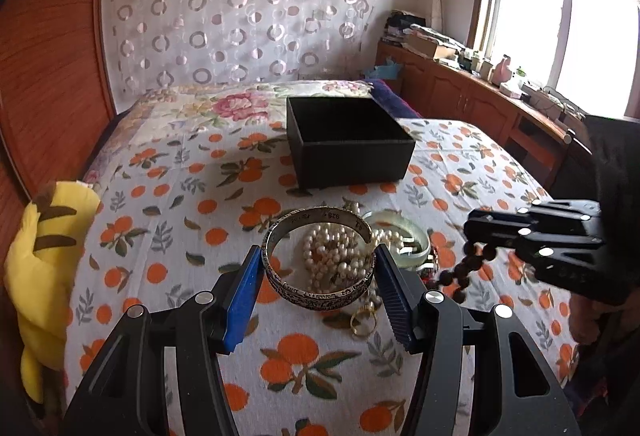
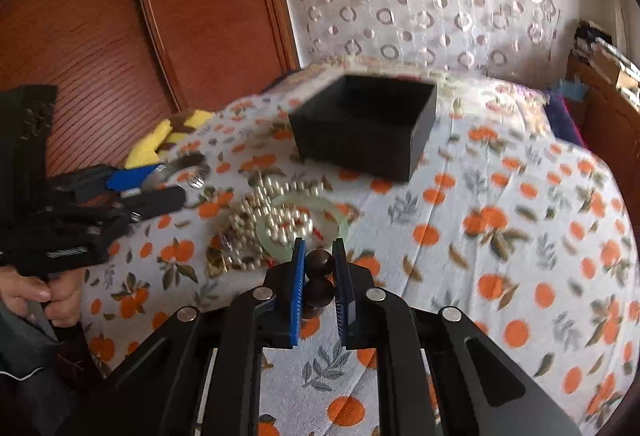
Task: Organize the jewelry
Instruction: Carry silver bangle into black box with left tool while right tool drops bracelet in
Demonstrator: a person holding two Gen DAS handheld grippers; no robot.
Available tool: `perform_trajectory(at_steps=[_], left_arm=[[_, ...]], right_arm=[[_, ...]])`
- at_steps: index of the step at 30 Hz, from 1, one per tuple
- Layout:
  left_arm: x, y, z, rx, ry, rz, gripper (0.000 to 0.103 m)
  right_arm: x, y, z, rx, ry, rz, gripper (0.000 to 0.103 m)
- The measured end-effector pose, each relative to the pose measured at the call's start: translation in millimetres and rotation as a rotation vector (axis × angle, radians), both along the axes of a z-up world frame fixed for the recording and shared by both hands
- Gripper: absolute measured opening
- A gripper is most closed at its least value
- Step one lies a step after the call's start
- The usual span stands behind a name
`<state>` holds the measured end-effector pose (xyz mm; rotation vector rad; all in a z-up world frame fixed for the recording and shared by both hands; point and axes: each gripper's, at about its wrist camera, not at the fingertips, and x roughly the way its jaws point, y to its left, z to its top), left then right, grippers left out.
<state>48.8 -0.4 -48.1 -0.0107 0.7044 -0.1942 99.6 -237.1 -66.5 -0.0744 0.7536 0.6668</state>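
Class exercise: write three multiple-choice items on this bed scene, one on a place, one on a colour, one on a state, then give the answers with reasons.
1. Where is the box?
A. on the bed
B. on the sill
C. on the floor

2. What colour is the box?
A. white
B. black
C. red

3. What do the left tongs hold?
A. pearls
B. nothing
C. a silver bangle

Answers:
1 A, it sits on the orange-print sheet.
2 B, walls and inside are black.
3 C, both pads press the bangle's sides.

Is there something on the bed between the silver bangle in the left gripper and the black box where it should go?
Nothing visible blocks it. The silver bangle, clamped in the left gripper, faces the open black box across bare bedspread. The pearl pile lies below the bangle.
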Motion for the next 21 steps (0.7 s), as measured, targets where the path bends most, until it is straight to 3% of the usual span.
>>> perform_trajectory(at_steps=[13, 21], left_arm=[[48, -10, 18, 0.020, -0.052, -0.006, 0.054], [88, -15, 19, 0.022, -0.064, 0.003, 0.054]], right_arm=[[31, -15, 71, 0.003, -0.178, -0.031, 0.015], [72, -11, 83, -0.005, -0.201, -0.057, 0.015]])
